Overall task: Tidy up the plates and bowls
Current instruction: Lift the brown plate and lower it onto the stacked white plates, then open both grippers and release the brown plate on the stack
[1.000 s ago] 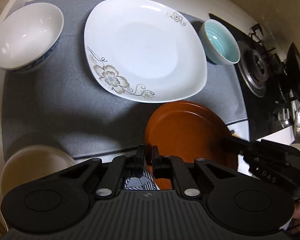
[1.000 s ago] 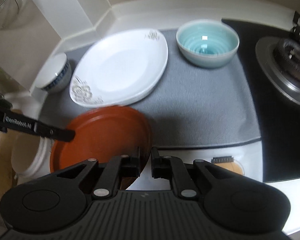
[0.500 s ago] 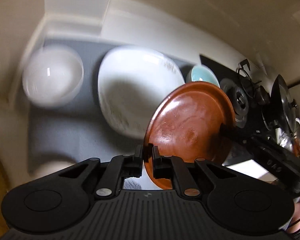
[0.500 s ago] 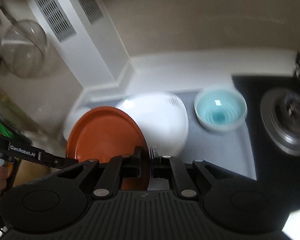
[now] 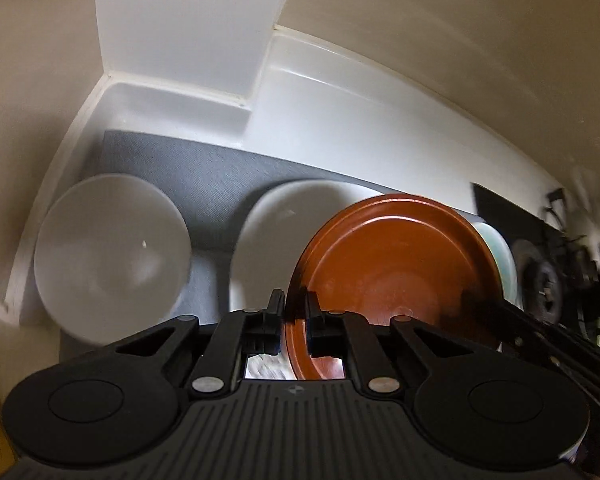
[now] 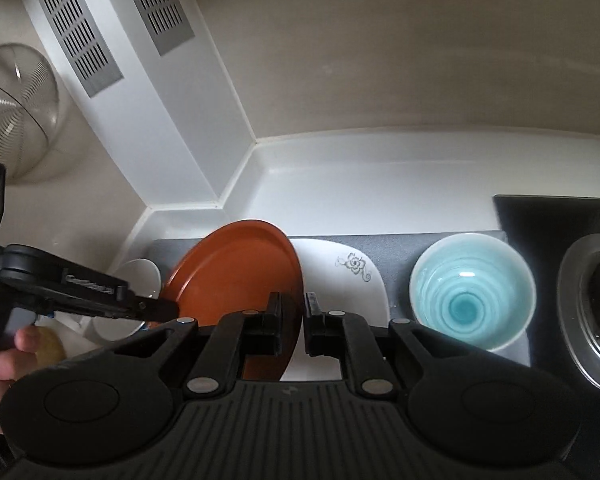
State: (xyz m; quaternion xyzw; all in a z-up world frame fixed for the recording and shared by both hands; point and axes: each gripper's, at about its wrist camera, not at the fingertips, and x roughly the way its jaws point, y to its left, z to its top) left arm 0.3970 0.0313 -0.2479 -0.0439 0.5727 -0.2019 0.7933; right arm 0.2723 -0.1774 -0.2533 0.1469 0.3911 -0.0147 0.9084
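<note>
A brown round plate [image 5: 396, 264] [image 6: 236, 272] hangs tilted in the air above the white flower-patterned plate [image 6: 340, 280] [image 5: 268, 240]. My left gripper [image 5: 294, 308] is shut on its near rim; in the right wrist view it reaches in from the left [image 6: 160, 308]. My right gripper [image 6: 292, 308] has the opposite rim between its jaws, which are opening; a thin gap shows beside its right pad. A white bowl [image 5: 112, 256] sits at the left on the grey mat [image 5: 212, 184], and a light blue bowl [image 6: 472, 296] at the right.
A gas burner [image 6: 592, 312] on a black hob lies right of the mat. White walls and a vented column close off the back corner. A wire strainer [image 6: 16, 108] hangs at the upper left. A person's hand [image 6: 0, 352] grips the left tool.
Both grippers have lifted the brown plate off the counter's front edge and carried it back over the white plate, tilting it up. The right jaws have parted slightly.
</note>
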